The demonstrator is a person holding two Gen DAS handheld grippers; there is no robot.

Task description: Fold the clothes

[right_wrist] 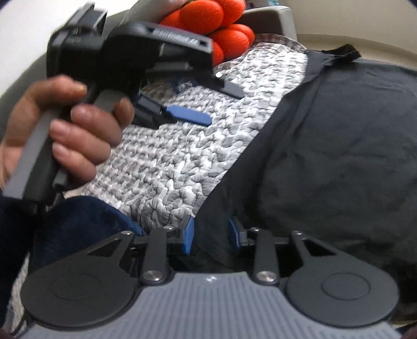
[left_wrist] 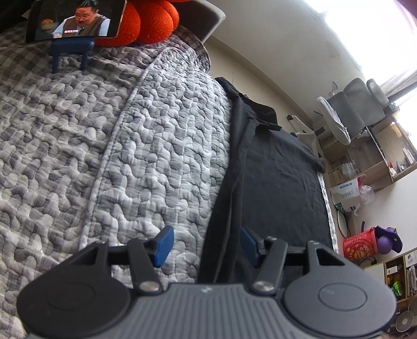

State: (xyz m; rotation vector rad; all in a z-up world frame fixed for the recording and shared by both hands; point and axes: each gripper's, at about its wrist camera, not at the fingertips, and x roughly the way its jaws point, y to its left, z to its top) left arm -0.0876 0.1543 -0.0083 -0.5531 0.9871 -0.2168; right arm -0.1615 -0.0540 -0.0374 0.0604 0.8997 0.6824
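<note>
One black garment [left_wrist: 281, 177] is lying spread flat on the grey quilted bedspread [left_wrist: 161, 146], its folded edge running straight ahead of the left gripper [left_wrist: 206, 245] and passing between that gripper's blue pads [left_wrist: 164, 243]; those pads are standing well apart and pressing on nothing, so the left gripper is released. Seen from the right wrist, the same garment [right_wrist: 338, 161] is filling the space ahead and to the right of the right gripper [right_wrist: 211, 236]; its dark edge is lying between the two blue pads, which are sitting apart with a gap either side of the cloth, so this gripper is released too. Beyond the left gripper, far ahead and to its left, a phone [left_wrist: 75, 19] is playing video on a blue stand [left_wrist: 71, 50], with an orange plush cushion [left_wrist: 151, 23] just beside it; off to the right a cluttered shelf [left_wrist: 385, 156] is standing against the wall. Ahead-left of the right gripper, a hand [right_wrist: 65, 130] is clenching the left gripper's grey handle, tilting the tool down toward the bedspread; a dark blue sleeve [right_wrist: 78, 224] is showing below it.
</note>
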